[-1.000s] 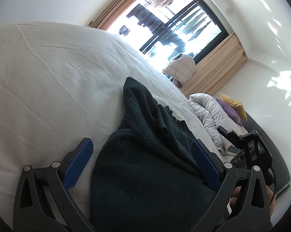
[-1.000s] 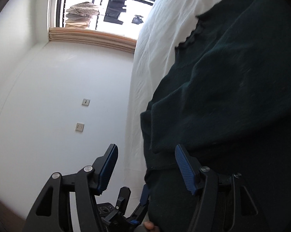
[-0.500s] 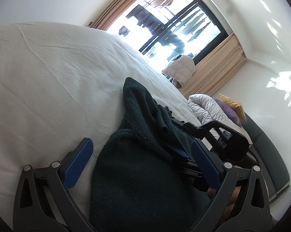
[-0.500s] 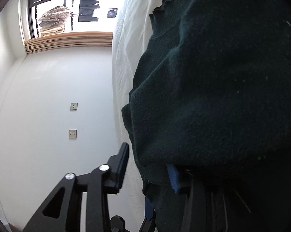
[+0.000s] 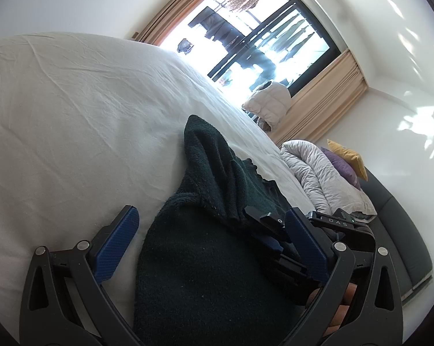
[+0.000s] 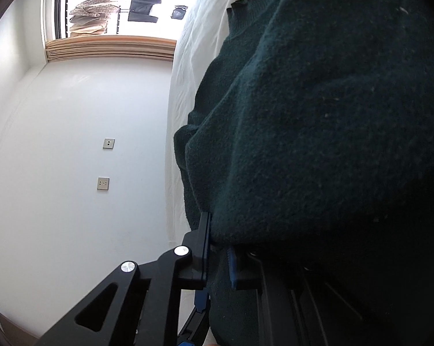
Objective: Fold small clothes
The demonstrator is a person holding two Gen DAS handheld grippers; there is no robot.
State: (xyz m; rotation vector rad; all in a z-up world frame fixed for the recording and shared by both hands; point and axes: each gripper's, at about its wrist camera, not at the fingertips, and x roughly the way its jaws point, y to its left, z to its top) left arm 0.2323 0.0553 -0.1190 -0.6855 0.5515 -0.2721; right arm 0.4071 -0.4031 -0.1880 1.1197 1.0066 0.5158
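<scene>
Left wrist view: our left gripper (image 5: 214, 239) stands open over the sweater (image 5: 205, 259); our right gripper (image 6: 217, 248) pinches its hem at the bed (image 5: 72, 121) edge.

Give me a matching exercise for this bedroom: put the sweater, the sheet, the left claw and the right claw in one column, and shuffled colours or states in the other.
1. sweater
2. sheet
3. left claw
4. right claw

A. white
B. shut on the knit
C. dark green
D. open, fingers on either side of the knit

Pairs: 1-C, 2-A, 3-D, 4-B
</scene>
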